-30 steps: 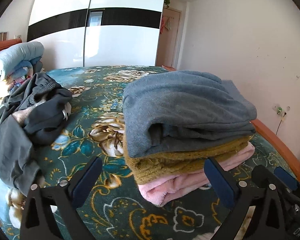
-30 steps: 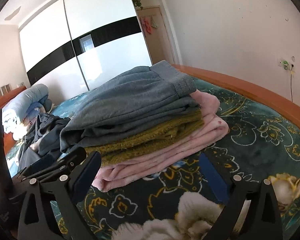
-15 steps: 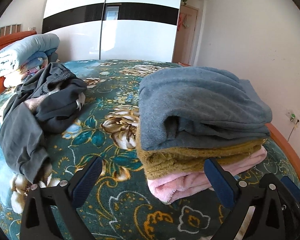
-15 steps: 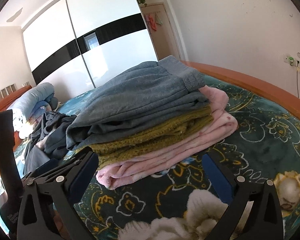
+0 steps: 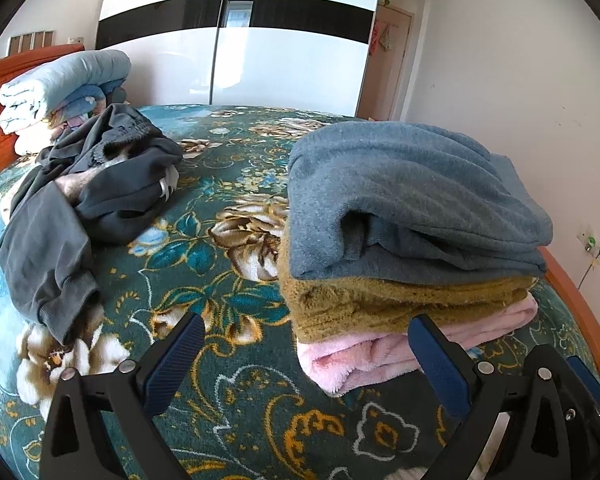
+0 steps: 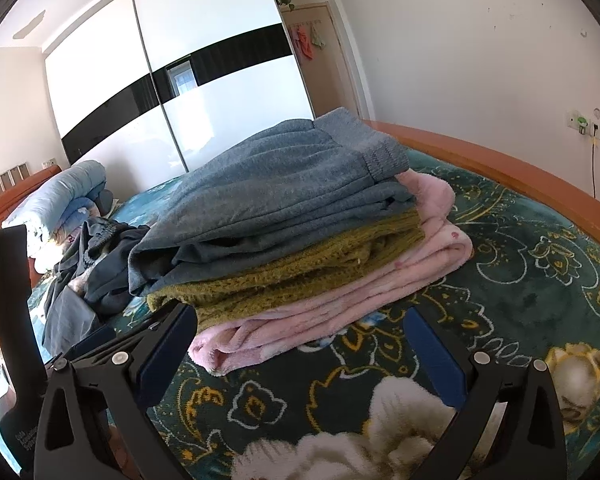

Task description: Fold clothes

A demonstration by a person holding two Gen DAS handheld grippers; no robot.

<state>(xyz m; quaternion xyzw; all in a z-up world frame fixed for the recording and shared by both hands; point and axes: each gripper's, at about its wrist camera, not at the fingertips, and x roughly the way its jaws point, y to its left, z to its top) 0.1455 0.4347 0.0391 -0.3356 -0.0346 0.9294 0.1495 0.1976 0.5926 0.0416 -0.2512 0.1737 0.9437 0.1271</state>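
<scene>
Fingers point(image 5: 188, 344) spread on both grippers; folded stack point(image 5: 412, 216) ahead, dark crumpled clothes point(image 5: 80, 200) leftward.

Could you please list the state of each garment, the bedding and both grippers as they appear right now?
Grey-blue garment: folded, top of the stack.
Mustard knit: folded, middle of the stack.
Pink fleece: folded, bottom of the stack, on the bedspread.
Dark grey clothes: unfolded, crumpled in a heap.
Light blue quilt: rolled up by the headboard.
Left gripper: jaws open, empty.
Right gripper: jaws open, empty.
</scene>
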